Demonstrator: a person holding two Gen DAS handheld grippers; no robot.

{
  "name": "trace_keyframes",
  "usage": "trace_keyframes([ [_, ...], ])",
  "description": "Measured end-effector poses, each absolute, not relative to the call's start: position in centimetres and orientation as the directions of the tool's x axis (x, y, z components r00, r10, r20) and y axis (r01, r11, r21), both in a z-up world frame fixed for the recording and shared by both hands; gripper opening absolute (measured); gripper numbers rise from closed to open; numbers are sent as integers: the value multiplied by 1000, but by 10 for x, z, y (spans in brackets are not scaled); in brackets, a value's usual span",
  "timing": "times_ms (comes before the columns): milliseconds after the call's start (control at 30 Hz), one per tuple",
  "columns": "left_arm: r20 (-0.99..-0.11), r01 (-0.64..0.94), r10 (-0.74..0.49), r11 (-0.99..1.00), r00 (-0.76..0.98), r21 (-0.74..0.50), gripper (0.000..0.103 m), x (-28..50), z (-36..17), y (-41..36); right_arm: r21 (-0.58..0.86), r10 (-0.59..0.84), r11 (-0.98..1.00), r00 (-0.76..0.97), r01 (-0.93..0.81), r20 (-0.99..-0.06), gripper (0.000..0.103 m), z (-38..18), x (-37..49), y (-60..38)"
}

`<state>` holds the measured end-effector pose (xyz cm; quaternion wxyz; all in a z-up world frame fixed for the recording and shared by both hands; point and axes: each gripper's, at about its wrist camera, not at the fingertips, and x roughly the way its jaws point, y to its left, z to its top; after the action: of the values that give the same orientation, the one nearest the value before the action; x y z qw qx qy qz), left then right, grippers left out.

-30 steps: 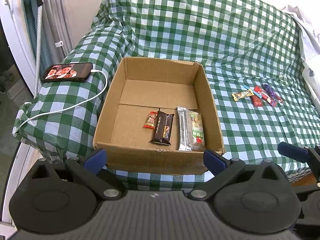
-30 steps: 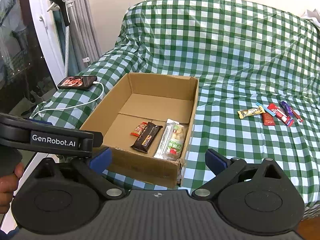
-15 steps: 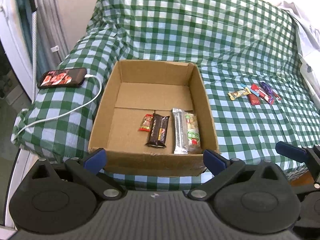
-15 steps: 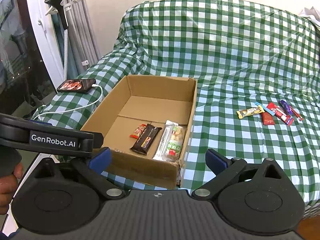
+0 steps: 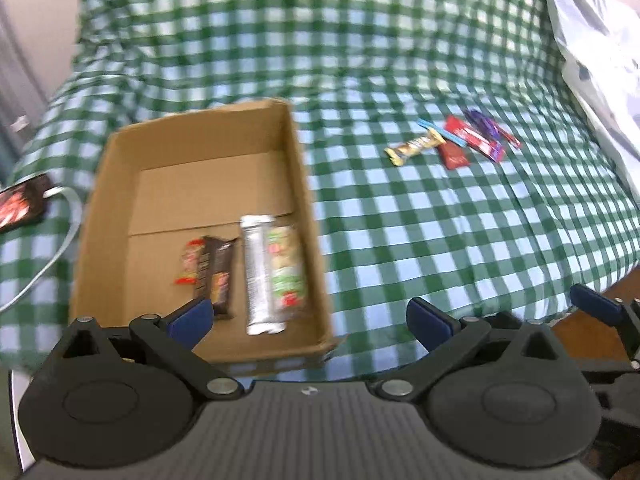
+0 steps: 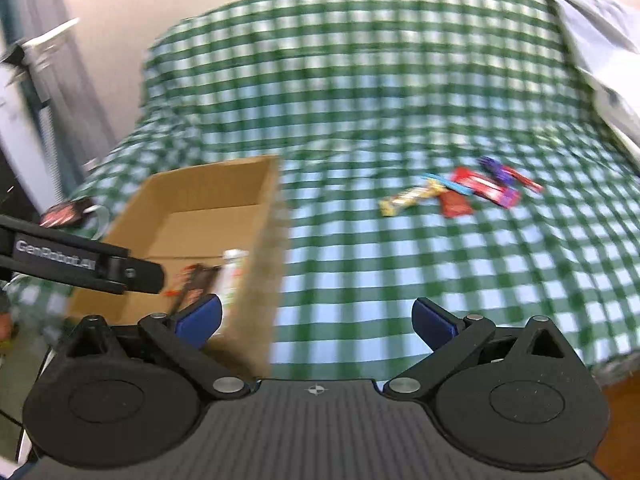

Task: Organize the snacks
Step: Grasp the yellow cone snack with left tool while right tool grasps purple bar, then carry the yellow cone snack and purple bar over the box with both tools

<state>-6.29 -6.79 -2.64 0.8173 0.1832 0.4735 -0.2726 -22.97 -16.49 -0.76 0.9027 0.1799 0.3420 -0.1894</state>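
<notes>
Bare checked bed cover point(image 5: 420, 240) lay open between cardboard box point(image 5: 308, 216) left and snack cluster point(image 5: 452, 142) far right; box walls barred left side.

Left gripper point(image 5: 308, 318) at bottom of frame, blue fingertips point(image 5: 191, 317) spread wide, nothing between them. Landmark: open cardboard box point(image 5: 104, 216) on a green-checked bedcover point(image 5: 420, 232). Inside the box, near its front wall: small red packet point(image 5: 189, 260), dark brown bar point(image 5: 216, 276), silver bar point(image 5: 258, 276), clear green-labelled pack point(image 5: 286, 272), side by side, the last against the box's right wall. Right of the box, well apart: cluster of loose snacks point(image 5: 452, 142). Left of the box: phone point(image 5: 20, 202) with white cable point(image 5: 60, 236). View is motion-blurred.
</notes>
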Motion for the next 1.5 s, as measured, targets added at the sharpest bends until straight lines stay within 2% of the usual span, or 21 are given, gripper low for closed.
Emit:
trace_keyframes([
  [267, -899, 677, -266, 735, 348, 44, 103, -8, -68, -187, 164, -357, 768, 627, 619, -692, 101, -36, -227, -287],
  [433, -911, 712, -255, 700, 326, 59, 103, 41, -120, -265, 177, -409, 712, 606, 680, -682, 101, -60, -196, -379],
  [767, -929, 760, -231, 645, 290, 76, 103, 123, -218, -394, 144, -407, 687, 541, 712, -736, 101, -160, -72, -530],
  [967, -943, 735, -212, 676, 257, 48, 103, 146, -251, -420, 86, -423, 696, 503, 713, -753, 101, -202, -17, -567],
  [1000, -942, 721, -214, 691, 257, 40, 98, 146, -252, -420, 88, -423, 691, 500, 717, -756, 99, -206, -14, -570],
  [1033, -935, 714, -228, 699, 272, 37, 78, 144, -252, -419, 100, -417, 692, 509, 715, -753, 94, -209, -12, -574],
  [1067, -923, 708, -238, 704, 303, 51, 72, 141, -249, -417, 108, -411, 700, 521, 706, -748, 68, -211, -11, -575],
  [1100, -914, 705, -254, 707, 317, 48, 35, 137, -245, -415, 107, -407, 706, 523, 701, -749, 35, -214, -11, -577],
  [1133, -913, 705, -269, 709, 306, 27, 12, 135, -242, -414, 91, -418, 705, 515, 704, -748, 27, -215, -11, -578],
  [1200, -921, 689, -294, 724, 255, -40, 11, 132, -238, -407, 59, -438, 716, 514, 695, -737, 20, -215, -16, -571],
  [1267, -916, 683, -304, 729, 260, -48, 11, 126, -233, -397, 36, -457, 714, 505, 699, -732, 18, -211, -25, -565],
  [1500, -894, 662, -370, 740, 253, -119, 11, 88, -187, -340, 60, -489, 729, 580, 682, -651, 18, -156, -62, -519],
])
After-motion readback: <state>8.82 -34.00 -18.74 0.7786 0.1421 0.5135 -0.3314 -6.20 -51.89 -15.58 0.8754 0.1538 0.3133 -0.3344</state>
